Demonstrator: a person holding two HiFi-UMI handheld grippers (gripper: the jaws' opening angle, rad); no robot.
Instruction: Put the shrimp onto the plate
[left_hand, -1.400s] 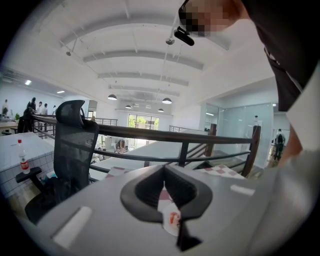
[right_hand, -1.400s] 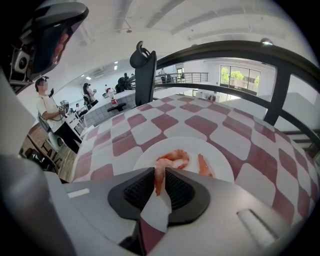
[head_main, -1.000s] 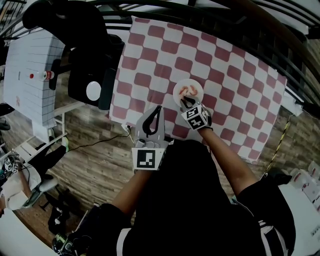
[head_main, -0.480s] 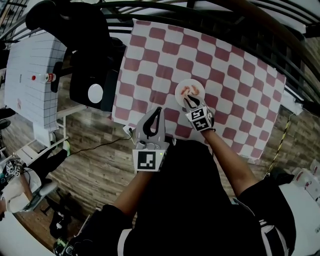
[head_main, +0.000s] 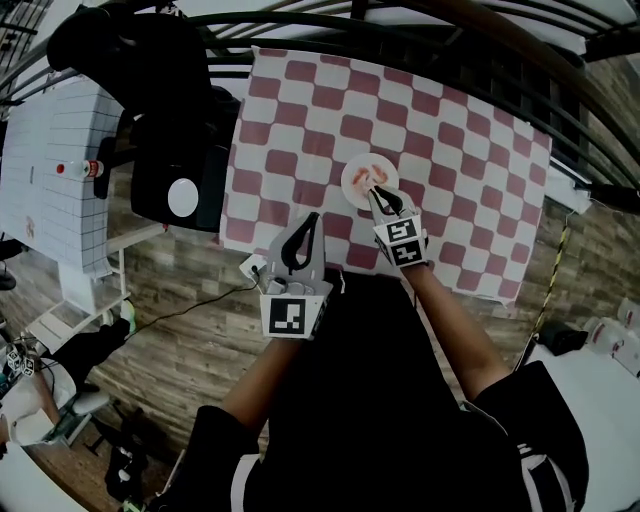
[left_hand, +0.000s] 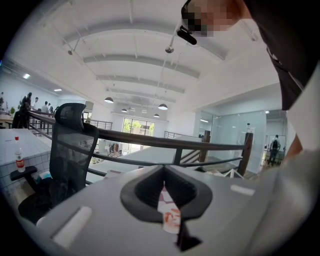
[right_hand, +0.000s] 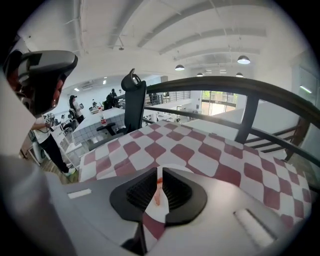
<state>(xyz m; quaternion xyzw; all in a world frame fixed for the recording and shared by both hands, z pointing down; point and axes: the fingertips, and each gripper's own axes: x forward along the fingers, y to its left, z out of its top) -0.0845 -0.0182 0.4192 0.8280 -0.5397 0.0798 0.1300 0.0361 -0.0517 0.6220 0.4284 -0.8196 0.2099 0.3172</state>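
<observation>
Bright, even light comes from ceiling lamps (right_hand: 243, 60). Every view bows toward dark, vignetted corners; the near foreground is soft.

The tablecloth (head_main: 455, 150) has dark red and white checks. The plate (head_main: 349, 184) is white, the shrimp (head_main: 372, 175) orange-pink. The office chair (head_main: 165, 120) is black.

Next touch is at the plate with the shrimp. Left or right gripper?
Right. The right gripper has its tips at the near rim of the plate, next to the shrimp, jaws nearly together. The left gripper sits at the near edge of the table, apart from the plate, so probably a longer reach.
</observation>
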